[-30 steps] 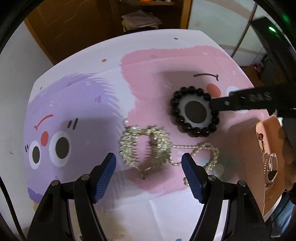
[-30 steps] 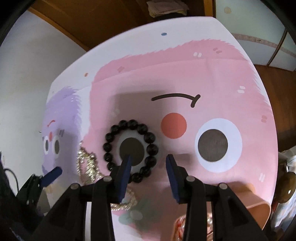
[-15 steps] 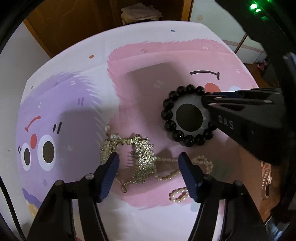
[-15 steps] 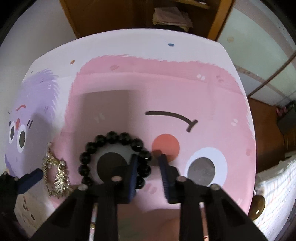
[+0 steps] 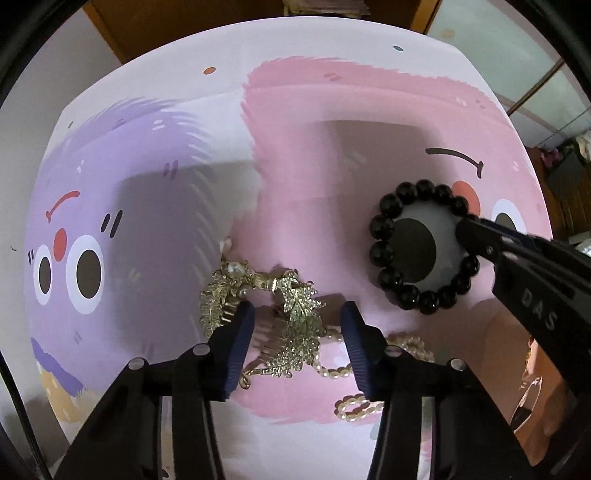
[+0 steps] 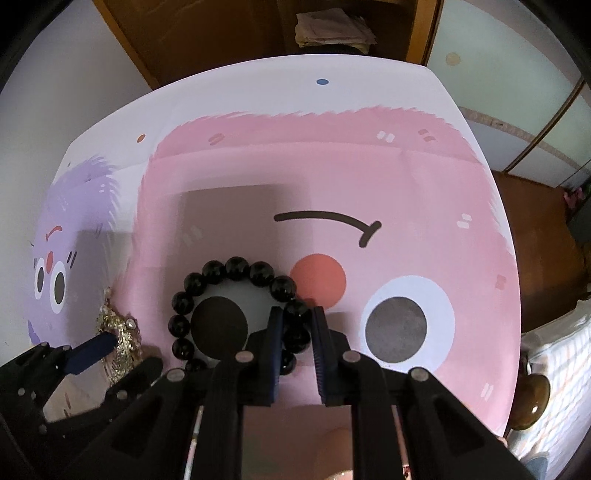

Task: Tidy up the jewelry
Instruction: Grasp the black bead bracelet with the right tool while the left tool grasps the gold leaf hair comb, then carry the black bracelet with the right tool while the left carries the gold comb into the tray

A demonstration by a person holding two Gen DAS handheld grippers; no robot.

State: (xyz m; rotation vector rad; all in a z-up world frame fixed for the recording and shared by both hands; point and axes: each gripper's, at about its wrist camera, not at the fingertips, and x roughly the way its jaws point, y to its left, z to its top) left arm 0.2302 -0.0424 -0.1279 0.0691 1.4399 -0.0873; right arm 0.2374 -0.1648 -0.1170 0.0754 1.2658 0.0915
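Note:
A black bead bracelet (image 6: 236, 271) lies on the pink part of the cartoon mat; it also shows in the left wrist view (image 5: 391, 206). My right gripper (image 6: 297, 325) is shut on the bracelet's near right beads. A gold leaf-shaped hair comb (image 5: 295, 314) lies on the mat with a pearl strand (image 5: 406, 347) beside it. My left gripper (image 5: 297, 315) is open, its fingers either side of the comb, low over it. The comb shows at the left of the right wrist view (image 6: 122, 332).
The printed mat (image 6: 369, 166) covers the table. A peach tray (image 5: 532, 369) with other jewelry sits at the right edge of the left wrist view. Wooden furniture (image 6: 221, 33) stands behind the table's far edge.
My right gripper has closed onto the bracelet's beads. My left gripper has moved forward and down until its fingers straddle the gold comb.

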